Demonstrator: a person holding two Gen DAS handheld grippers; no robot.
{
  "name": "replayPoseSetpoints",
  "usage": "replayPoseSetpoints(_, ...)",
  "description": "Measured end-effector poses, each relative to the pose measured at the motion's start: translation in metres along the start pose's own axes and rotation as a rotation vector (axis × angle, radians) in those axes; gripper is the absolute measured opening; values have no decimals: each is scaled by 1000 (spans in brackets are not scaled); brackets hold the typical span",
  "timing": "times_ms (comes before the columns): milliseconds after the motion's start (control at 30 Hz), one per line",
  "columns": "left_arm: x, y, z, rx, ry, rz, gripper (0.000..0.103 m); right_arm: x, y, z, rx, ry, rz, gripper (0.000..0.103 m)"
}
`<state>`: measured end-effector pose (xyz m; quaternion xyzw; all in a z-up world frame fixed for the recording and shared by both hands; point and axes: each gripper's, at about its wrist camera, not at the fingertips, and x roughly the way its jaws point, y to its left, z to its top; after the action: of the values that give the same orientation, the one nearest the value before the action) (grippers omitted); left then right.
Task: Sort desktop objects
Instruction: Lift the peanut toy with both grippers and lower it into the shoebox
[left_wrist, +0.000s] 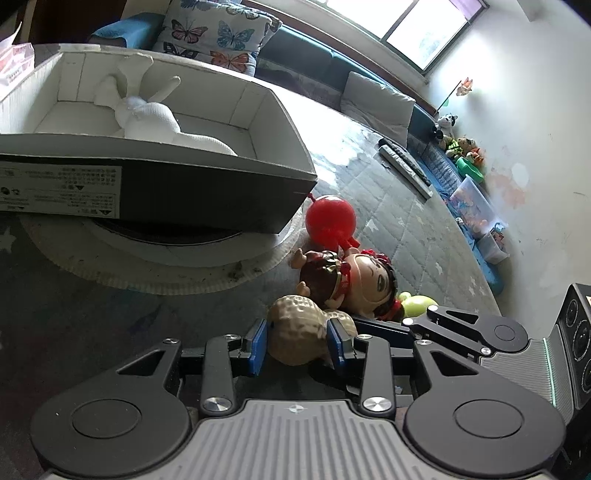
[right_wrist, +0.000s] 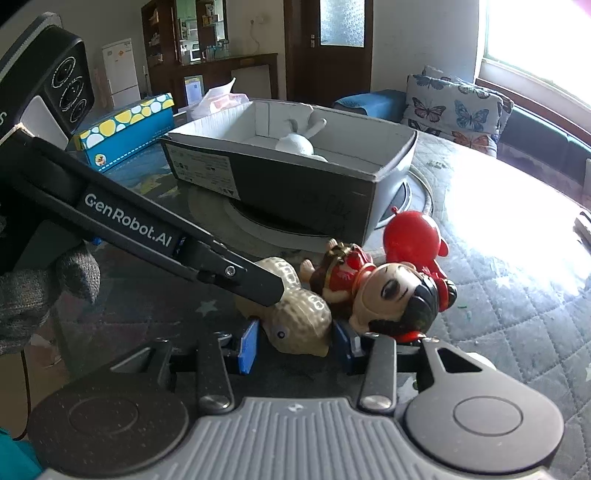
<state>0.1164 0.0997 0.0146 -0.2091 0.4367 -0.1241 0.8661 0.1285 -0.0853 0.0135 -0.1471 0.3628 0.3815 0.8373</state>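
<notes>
A tan peanut-shaped toy (left_wrist: 297, 332) lies on the padded table between the blue pads of my left gripper (left_wrist: 296, 342), which touch its sides. In the right wrist view the same peanut toy (right_wrist: 295, 314) lies between the pads of my right gripper (right_wrist: 300, 341), with gaps on both sides. The left gripper's finger (right_wrist: 240, 275) presses on the peanut from the left. A doll in red (left_wrist: 354, 286) lies just behind it, also in the right wrist view (right_wrist: 388, 295). A red round toy (left_wrist: 330, 219) lies beyond. An open box (left_wrist: 155, 177) holds a white plush (left_wrist: 155, 118).
The box rests on a round white stand (left_wrist: 155, 258). A blue dotted box (right_wrist: 125, 129) stands at the back left. Remote controls (left_wrist: 404, 166) lie at the table's far edge. A yellow-green object (left_wrist: 417, 304) peeks out behind the doll. A sofa with a butterfly pillow (right_wrist: 454, 107) lies behind.
</notes>
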Motion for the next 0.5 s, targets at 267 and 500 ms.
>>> replayPoseSetpoints(267,-40,-7,21,21,-114,10,38,-21,10,35,-62,-69,-12,42)
replayPoseSetpoints(500,-52,4,76,18,-219,43,38,-9,-1,95,-125,-132,-7,42)
